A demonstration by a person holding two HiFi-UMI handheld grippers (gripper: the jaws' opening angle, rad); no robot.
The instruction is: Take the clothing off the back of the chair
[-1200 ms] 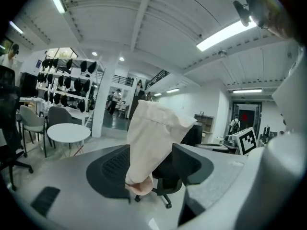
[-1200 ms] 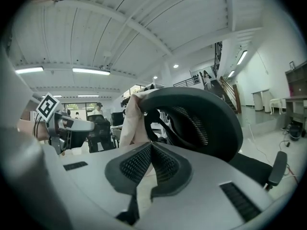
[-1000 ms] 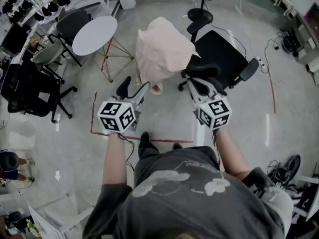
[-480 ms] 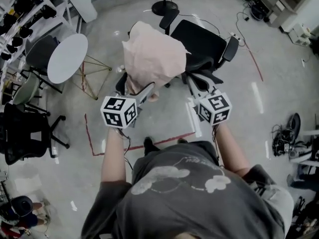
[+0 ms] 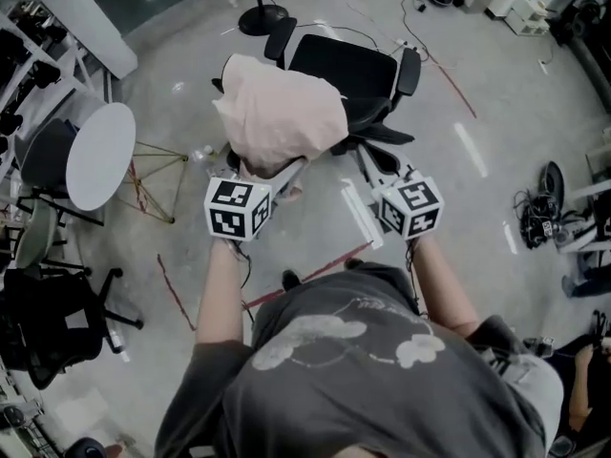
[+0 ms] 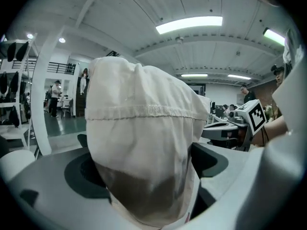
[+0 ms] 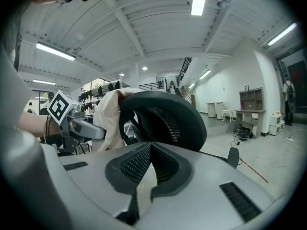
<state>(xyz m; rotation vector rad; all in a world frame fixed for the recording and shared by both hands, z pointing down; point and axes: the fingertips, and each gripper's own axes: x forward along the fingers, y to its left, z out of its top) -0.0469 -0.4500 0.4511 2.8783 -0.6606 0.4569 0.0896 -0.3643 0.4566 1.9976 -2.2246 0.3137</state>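
One garment [image 5: 282,113], seemingly loose, between opening left gripper [image 5: 284,173] fingers [image 6: 48,186].

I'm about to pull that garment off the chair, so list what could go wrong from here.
1. The left gripper has its jaws opening around the garment, not clamped on it; a pull may slip off.
2. The garment is hooded over the back of the chair, so it could snag and drag the chair.
3. The right gripper is shut and empty beside the chair; lifted one-sided, the cloth might drop to the floor.
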